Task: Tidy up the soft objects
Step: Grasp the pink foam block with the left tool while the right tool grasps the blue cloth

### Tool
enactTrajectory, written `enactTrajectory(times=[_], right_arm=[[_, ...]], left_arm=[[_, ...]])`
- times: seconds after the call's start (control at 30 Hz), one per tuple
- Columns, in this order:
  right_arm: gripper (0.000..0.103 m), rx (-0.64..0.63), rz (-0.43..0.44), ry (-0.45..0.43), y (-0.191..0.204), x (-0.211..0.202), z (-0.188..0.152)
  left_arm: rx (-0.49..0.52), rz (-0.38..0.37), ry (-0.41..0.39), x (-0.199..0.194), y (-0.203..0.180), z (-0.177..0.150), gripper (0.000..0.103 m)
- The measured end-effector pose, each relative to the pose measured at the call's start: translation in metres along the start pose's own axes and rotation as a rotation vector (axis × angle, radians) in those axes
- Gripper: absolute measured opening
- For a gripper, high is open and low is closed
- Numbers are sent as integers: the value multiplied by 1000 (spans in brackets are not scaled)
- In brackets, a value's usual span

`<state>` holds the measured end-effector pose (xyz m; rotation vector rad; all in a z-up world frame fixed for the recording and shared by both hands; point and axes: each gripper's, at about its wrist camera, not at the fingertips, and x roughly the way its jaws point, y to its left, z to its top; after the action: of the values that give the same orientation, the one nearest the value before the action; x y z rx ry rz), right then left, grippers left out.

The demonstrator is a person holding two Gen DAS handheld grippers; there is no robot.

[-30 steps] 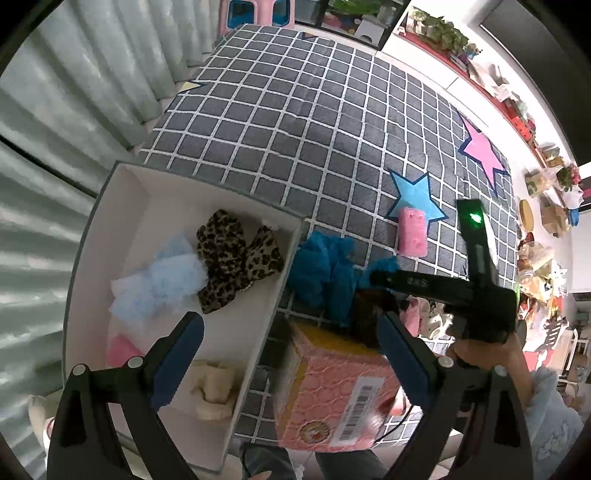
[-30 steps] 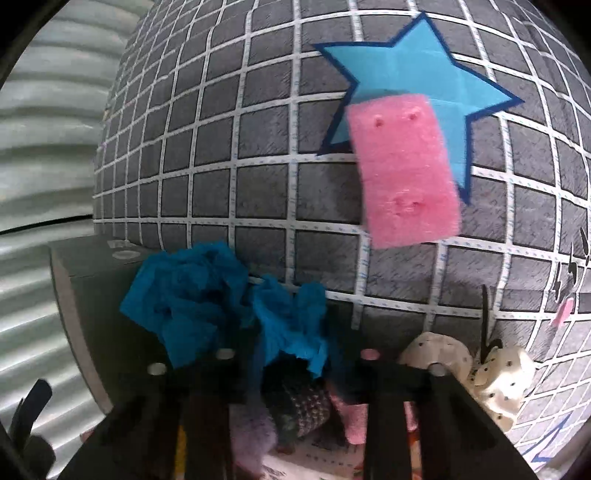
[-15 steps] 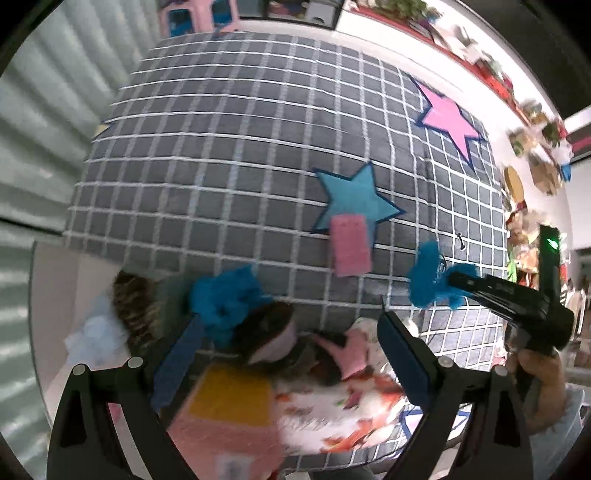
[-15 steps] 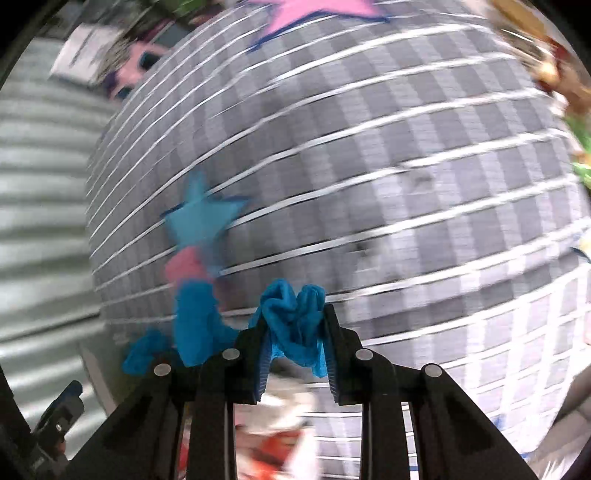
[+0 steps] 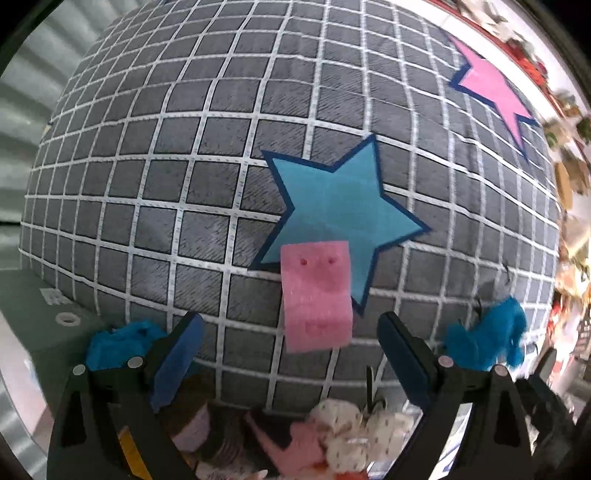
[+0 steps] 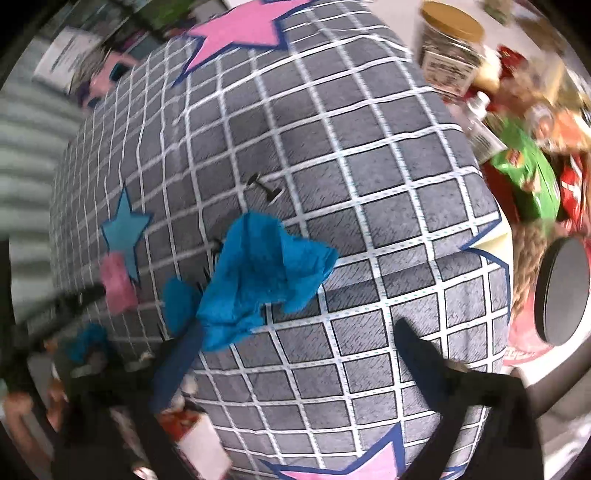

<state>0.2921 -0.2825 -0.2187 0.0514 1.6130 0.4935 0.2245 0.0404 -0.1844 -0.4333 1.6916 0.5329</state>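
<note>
A pink sponge point(image 5: 314, 299) lies on the grey checked bedspread point(image 5: 207, 158), overlapping a blue star patch point(image 5: 340, 206). My left gripper point(image 5: 290, 356) points down at it, open, its fingertips either side of the sponge's near end, not touching it. My right gripper point(image 6: 299, 363) hovers further right, its jaws opening wide. A crumpled blue cloth point(image 6: 258, 280) hangs loose by the left finger point(image 6: 177, 365), no pad pressing it. This cloth point(image 5: 484, 343) also shows at the right of the left wrist view. Another blue cloth point(image 5: 122, 343) sits low on the left.
A white spotted soft item point(image 5: 347, 432) and a pink one point(image 5: 295, 446) lie under the left gripper. Past the bed's right edge stand a jar point(image 6: 450, 48), a green packet point(image 6: 524, 173) and a black-lidded tub point(image 6: 561, 291). A pink star patch point(image 6: 236, 29) lies far off.
The right gripper carried the blue cloth rightward over the bedspread and opened its jaws. The left gripper came down from above the white box to the pink sponge.
</note>
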Motion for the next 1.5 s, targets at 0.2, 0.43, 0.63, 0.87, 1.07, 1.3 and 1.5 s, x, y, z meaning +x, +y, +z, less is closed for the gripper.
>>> enactTrajectory(times=[0.2, 0.43, 0.63, 0.87, 1.07, 1.3, 1.5], right_arm=[[103, -62, 23, 12, 26, 23, 13], [103, -209, -92, 45, 58, 62, 14], [103, -250, -186, 66, 71, 77, 12], [103, -249, -210, 92, 77, 78, 3], [102, -269, -217, 132, 77, 86, 22], [34, -312, -155, 72, 78, 68, 35], [32, -236, -30, 78, 66, 48, 45]], left_arm=[[-36, 29, 6, 24, -1, 9, 96], [-30, 53, 21, 52, -15, 3, 103], [-43, 41, 19, 67, -32, 4, 103], [-92, 13, 24, 67, -23, 1, 103], [-74, 13, 56, 63, -20, 5, 101], [125, 4, 48, 39, -66, 12, 46], [169, -27, 24, 14, -76, -4, 46]])
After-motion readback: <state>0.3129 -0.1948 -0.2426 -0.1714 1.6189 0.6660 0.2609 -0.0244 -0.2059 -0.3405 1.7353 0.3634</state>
